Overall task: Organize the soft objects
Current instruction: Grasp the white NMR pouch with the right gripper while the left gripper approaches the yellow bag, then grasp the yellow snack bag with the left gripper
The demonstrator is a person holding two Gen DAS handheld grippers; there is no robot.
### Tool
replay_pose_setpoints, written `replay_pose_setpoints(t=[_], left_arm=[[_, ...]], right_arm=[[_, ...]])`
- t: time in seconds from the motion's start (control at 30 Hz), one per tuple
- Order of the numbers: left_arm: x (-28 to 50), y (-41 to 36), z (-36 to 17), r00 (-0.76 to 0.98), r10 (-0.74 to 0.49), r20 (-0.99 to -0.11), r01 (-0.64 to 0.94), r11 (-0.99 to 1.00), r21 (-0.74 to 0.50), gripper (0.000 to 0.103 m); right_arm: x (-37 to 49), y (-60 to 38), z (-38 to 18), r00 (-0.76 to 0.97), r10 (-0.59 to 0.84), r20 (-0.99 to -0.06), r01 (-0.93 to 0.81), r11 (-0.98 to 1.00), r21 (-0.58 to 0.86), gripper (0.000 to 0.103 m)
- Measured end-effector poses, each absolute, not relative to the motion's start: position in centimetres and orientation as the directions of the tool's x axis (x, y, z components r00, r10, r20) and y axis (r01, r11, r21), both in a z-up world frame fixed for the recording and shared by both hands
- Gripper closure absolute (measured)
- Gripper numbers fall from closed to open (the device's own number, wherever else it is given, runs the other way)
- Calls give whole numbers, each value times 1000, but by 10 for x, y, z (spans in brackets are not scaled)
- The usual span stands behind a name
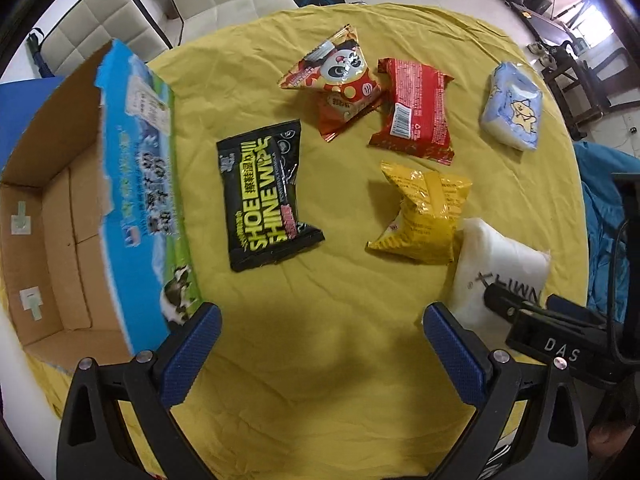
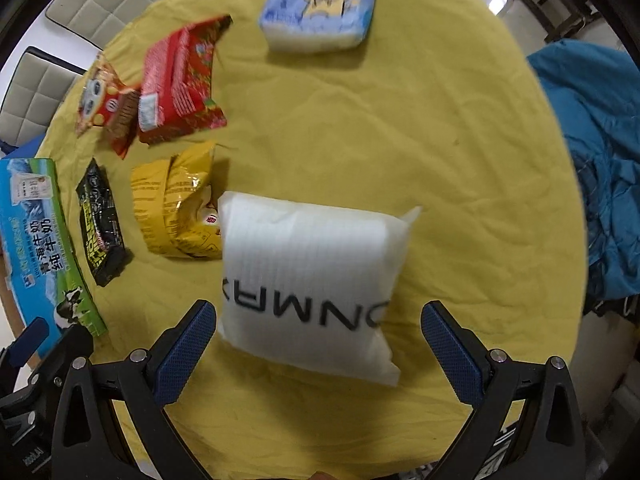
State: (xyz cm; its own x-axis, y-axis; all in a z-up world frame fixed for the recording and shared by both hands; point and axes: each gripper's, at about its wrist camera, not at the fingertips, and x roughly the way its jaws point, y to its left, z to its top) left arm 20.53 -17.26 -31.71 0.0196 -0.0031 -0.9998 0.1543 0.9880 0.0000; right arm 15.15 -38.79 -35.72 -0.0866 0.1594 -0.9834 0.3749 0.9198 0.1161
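Soft packs lie on a yellow cloth [image 1: 320, 360]. A black shoe-wipe pack [image 1: 266, 196] lies ahead of my open, empty left gripper [image 1: 322, 352]. Beyond it lie a panda snack bag [image 1: 340, 76], a red pack [image 1: 416, 112], a yellow bag [image 1: 424, 216] and a blue tissue pack [image 1: 514, 106]. A white tissue pack [image 2: 312, 284] lies between the fingers of my open right gripper [image 2: 320, 348], with gaps on both sides; it also shows in the left wrist view [image 1: 500, 268]. The open cardboard box [image 1: 60, 216] stands at the left.
The box's blue printed wall [image 2: 36, 240] is at the far left of the right wrist view. White cushioned chairs [image 1: 120, 20] stand beyond the table. A blue cloth [image 2: 592, 160] lies to the right of the table edge. The right gripper's body [image 1: 560, 340] shows at lower right.
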Motion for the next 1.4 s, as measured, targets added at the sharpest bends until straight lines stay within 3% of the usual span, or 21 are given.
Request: replay_pose_setpoints(t=[0.17, 0.33, 0.43, 0.9, 1.23, 1.4], left_arm=[[216, -174, -334, 6, 20, -1000, 158, 987, 21, 0], [219, -175, -345, -13, 18, -1000, 150, 989, 16, 0], [218, -182, -350, -18, 12, -1000, 166, 986, 9, 0], [239, -239, -369, -85, -110, -990, 209, 970, -125, 0], [255, -271, -403, -128, -65, -990, 242, 966, -95, 3], [254, -282, -417, -143, -62, -988, 251, 963, -96, 26]], right_arm=[[158, -385, -385, -129, 200, -971, 405, 905, 133, 0], [159, -381, -402, -162, 248, -955, 418, 894, 161, 22], [158, -383, -396, -172, 261, -950, 394, 902, 176, 27], [160, -441, -381, -183, 93, -979, 364, 931, 21, 27], [177, -437, -391, -197, 81, -977, 379, 926, 0, 21], [179, -442, -396, -211, 88, -974, 379, 925, 2, 21]])
